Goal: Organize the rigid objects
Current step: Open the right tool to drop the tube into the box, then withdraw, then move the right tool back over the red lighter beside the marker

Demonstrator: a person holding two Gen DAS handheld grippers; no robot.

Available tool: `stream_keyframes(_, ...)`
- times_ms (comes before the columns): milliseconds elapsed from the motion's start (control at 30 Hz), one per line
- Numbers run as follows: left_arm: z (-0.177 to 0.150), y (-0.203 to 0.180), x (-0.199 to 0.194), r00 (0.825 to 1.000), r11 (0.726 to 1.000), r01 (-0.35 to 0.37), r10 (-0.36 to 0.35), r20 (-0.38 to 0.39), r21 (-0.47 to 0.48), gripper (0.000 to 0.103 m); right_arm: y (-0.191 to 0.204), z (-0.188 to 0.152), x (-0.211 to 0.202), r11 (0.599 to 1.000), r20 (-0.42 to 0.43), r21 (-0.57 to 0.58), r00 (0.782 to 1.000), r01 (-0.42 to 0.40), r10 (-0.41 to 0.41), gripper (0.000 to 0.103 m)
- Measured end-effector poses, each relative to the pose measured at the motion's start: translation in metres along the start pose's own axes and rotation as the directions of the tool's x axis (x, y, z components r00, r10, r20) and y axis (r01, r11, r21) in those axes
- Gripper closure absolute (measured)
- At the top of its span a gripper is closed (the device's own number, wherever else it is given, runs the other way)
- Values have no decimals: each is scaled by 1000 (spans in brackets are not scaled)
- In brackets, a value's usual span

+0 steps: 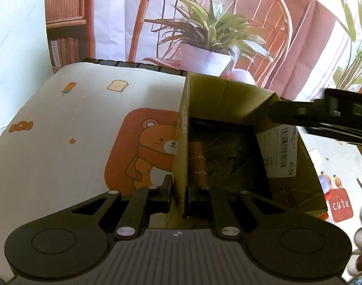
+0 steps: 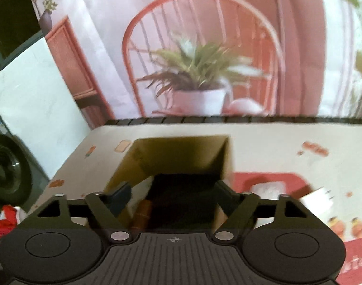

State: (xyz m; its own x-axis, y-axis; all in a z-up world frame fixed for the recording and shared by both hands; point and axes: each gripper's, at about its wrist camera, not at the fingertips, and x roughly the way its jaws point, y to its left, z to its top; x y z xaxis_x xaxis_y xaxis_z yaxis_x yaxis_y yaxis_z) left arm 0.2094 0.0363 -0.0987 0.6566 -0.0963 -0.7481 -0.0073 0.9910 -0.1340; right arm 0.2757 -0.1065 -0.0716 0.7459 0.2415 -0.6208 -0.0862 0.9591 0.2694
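An open cardboard box (image 1: 288, 185) stands on the table mat. A brown roll-on tube (image 1: 198, 163) lies inside it on dark lining, against the left wall. My left gripper (image 1: 179, 190) is shut on the box's left wall (image 1: 182, 142), one finger outside, one inside. My right gripper (image 2: 173, 197) is open and empty, hovering above the box (image 2: 178, 154); the tube (image 2: 143, 213) shows below between its fingers. The right gripper also shows in the left wrist view (image 1: 323, 118), over the box's far right corner.
The mat (image 1: 62, 130) carries a bear print and small cartoon pictures. A white item (image 2: 316, 197) lies right of the box. A printed backdrop of a chair and plant hangs behind the table. A dark round appliance (image 2: 5, 175) stands at the left.
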Motion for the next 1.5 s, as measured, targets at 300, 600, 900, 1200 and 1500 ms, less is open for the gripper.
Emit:
stream_keyframes(300, 0, -2, 0, 1000, 1000, -11, 11, -2, 8, 90, -43, -13, -30, 995, 57, 29, 994, 93, -95, 0)
stream_keyframes(600, -1, -3, 0, 1000, 1000, -18, 18, -3, 13, 90, -82, -41, -50, 973, 90, 40, 969, 229, -232, 0)
stream_keyframes(900, -1, -3, 0, 1000, 1000, -22, 22, -3, 17, 90, -121, -74, -63, 940, 78, 73, 938, 333, -338, 0)
stream_keyframes(1200, 0, -3, 0, 1000, 1000, -22, 22, -3, 18, 90, -122, -104, -59, 941, 36, -5, 940, 339, -339, 0)
stream_keyframes(1500, 0, -3, 0, 1000, 1000, -21, 21, -3, 16, 90, -97, -121, -42, 955, -10, -118, 961, 273, -276, 1)
